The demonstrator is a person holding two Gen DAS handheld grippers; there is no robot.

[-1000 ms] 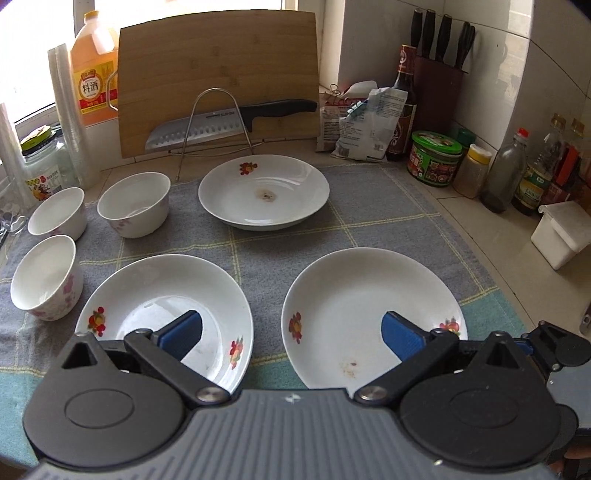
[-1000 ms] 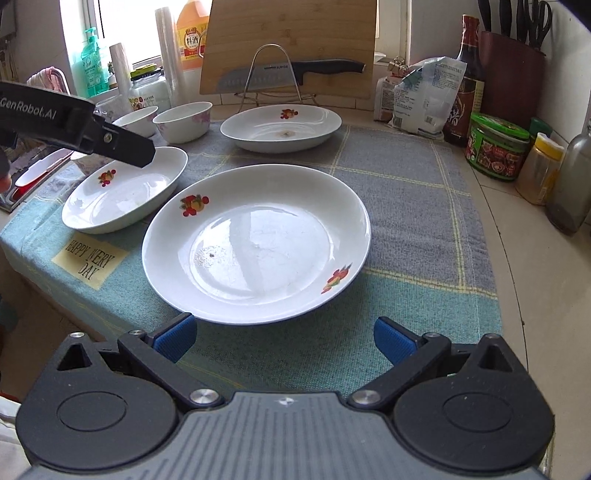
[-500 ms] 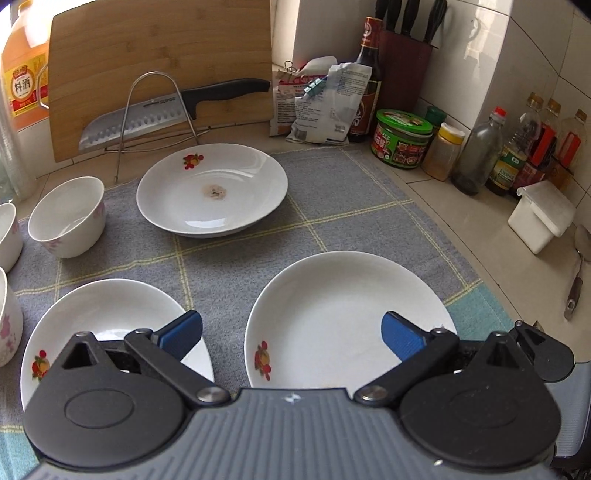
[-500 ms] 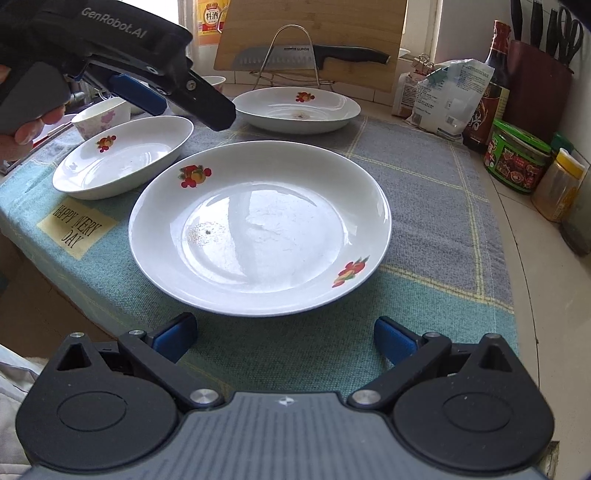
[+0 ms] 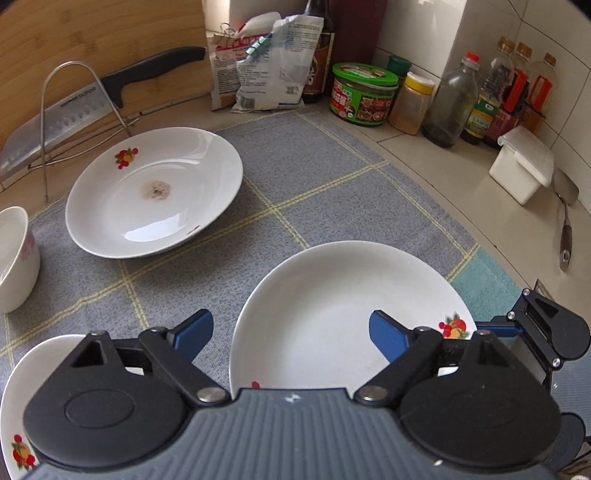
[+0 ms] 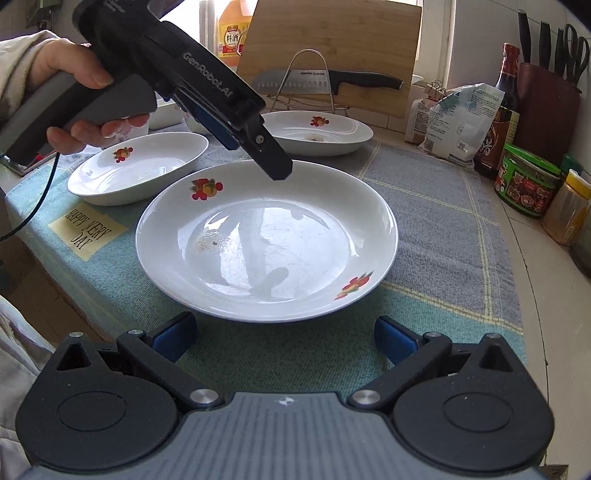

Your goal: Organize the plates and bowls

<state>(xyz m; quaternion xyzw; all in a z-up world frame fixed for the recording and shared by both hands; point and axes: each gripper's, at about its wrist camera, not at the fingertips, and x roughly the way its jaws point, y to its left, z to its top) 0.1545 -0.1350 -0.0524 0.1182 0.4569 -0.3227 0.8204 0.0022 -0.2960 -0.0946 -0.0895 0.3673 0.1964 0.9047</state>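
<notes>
A large white plate (image 6: pixel 266 240) with fruit prints lies on the cloth mat (image 6: pixel 436 221) straight ahead. My left gripper (image 5: pixel 291 332) points steeply down over that plate (image 5: pixel 351 306). Its jaws are closing, the plate's left rim lies between them, and the pads are off it. From the right wrist, the left gripper (image 6: pixel 251 147) hangs just above the plate's far rim. My right gripper (image 6: pixel 284 338) stands open before the near rim, with nothing between its jaws. A second plate (image 5: pixel 155 192) lies farther back, a third plate (image 6: pixel 140 170) to the left, and a white bowl (image 5: pixel 14 258) at far left.
A knife (image 5: pixel 74 107) rests on a wire rack before the leaning cutting board (image 6: pixel 332 33). Food bags (image 5: pixel 266 62), jars and bottles (image 5: pixel 447 103) line the back right. A white box (image 5: pixel 524 170) and a spatula (image 5: pixel 565 225) lie on the counter at right. A person's hand (image 6: pixel 74 74) holds the left gripper.
My left gripper has swung right and down, from over the two near plates to the large plate's left rim, and its jaws have narrowed. The right gripper has stayed nearly still.
</notes>
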